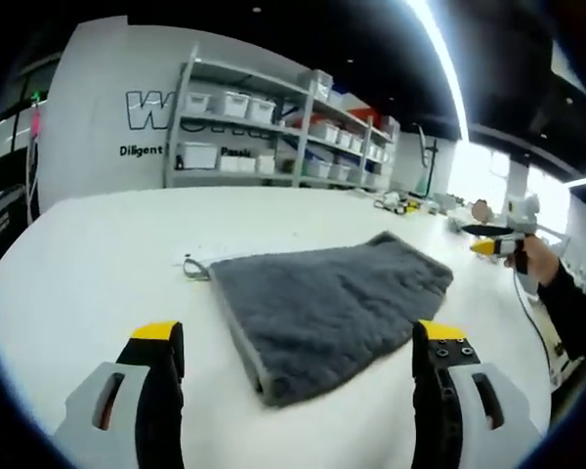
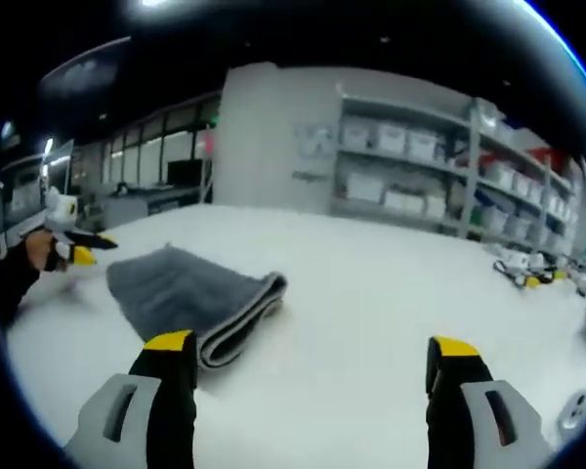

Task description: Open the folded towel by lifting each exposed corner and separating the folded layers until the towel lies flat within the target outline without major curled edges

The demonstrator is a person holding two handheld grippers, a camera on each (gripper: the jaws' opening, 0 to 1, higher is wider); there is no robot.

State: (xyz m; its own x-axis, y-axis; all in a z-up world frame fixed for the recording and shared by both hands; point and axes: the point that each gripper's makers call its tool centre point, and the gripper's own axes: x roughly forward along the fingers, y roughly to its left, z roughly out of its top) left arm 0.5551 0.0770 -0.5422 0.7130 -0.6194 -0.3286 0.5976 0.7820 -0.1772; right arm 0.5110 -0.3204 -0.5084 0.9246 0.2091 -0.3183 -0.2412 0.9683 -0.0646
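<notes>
Folded grey towel (image 1: pixel 327 313) lies on white table (image 1: pixel 98 264) beyond the wide-spread left tool (image 1: pixel 301 354).

Grey towel (image 1: pixel 327 308) on white table (image 1: pixel 98 264); yellow-tipped black jaws.

The towel (image 1: pixel 327 303) lies on the table (image 1: pixel 98 264) (shelves (image 1: pixel 273 137) behind).
</notes>
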